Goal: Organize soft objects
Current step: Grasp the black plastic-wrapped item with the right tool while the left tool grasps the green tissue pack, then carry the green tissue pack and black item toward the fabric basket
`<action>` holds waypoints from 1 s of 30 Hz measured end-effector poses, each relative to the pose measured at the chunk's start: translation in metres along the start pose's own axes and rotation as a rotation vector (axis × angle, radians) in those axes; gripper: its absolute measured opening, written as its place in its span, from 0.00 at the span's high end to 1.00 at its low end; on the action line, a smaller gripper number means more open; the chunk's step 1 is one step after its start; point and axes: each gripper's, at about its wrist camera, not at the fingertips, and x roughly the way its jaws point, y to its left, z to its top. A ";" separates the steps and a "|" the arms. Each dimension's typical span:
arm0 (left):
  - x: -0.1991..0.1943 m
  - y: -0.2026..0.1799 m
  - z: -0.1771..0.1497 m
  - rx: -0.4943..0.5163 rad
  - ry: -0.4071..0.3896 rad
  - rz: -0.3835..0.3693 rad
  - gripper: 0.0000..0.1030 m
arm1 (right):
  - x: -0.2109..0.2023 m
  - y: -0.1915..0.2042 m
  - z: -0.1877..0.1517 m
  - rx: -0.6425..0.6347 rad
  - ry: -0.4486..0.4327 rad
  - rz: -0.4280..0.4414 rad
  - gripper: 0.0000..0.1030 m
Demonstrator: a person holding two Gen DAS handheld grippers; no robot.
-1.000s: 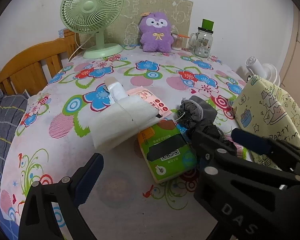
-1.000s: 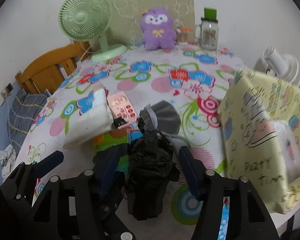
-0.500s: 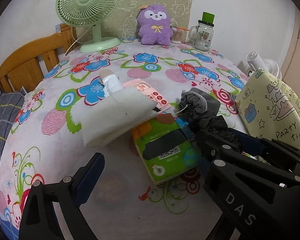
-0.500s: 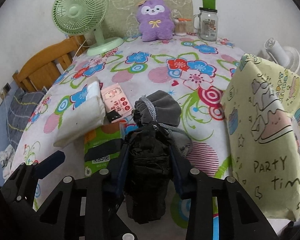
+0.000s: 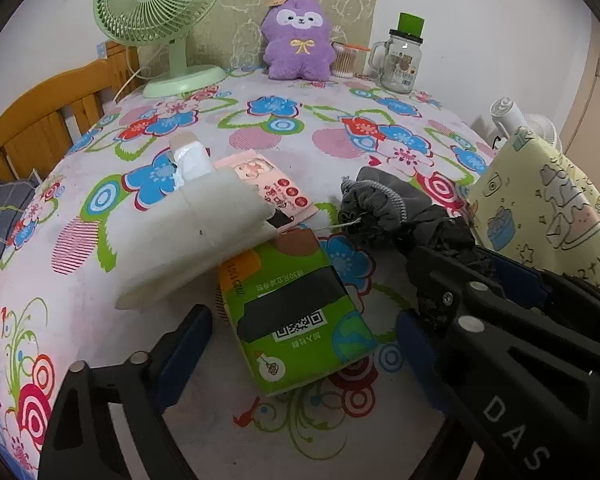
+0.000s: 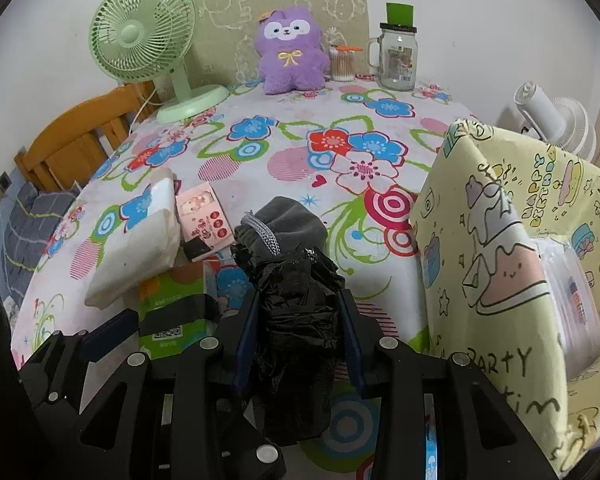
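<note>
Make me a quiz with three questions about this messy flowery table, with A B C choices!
1. Where is the fluffy purple plush toy?
A. at the table's far edge by the wall
B. in the yellow cartoon-print bag
C. under the white folded cloth

2. What colour is the round desk fan?
A. pink
B. light green
C. black

3. What is the right gripper doing?
A. standing empty
B. squeezing the crumpled black plastic bundle
C. holding the green tissue pack

Answers: 1 A, it sits by the wall; 2 B, cage and base are green; 3 B, both pads press the bundle.
</note>
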 end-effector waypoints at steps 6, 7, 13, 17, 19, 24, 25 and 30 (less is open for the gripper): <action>-0.003 0.002 -0.001 -0.007 -0.029 0.029 0.34 | 0.003 0.000 -0.001 0.000 0.006 0.007 0.60; -0.003 0.002 -0.001 -0.008 -0.030 0.024 0.36 | 0.003 0.000 -0.002 0.000 0.006 0.009 0.60; -0.009 0.002 -0.004 -0.008 -0.031 -0.011 0.44 | -0.001 0.002 -0.005 -0.001 0.010 0.017 0.60; -0.018 0.000 -0.007 -0.004 -0.046 -0.026 0.46 | -0.008 0.002 -0.008 -0.002 0.008 0.022 0.60; -0.024 -0.001 -0.008 0.000 -0.059 -0.028 0.46 | -0.012 0.003 -0.011 -0.004 0.003 0.022 0.60; -0.039 -0.004 -0.011 0.007 -0.087 -0.029 0.46 | -0.027 0.004 -0.013 -0.008 -0.025 0.025 0.60; -0.042 -0.005 -0.012 0.007 -0.093 -0.028 0.46 | -0.030 0.005 -0.014 -0.010 -0.031 0.027 0.60; -0.056 -0.006 -0.013 0.011 -0.119 -0.021 0.46 | -0.044 0.006 -0.015 -0.013 -0.057 0.036 0.60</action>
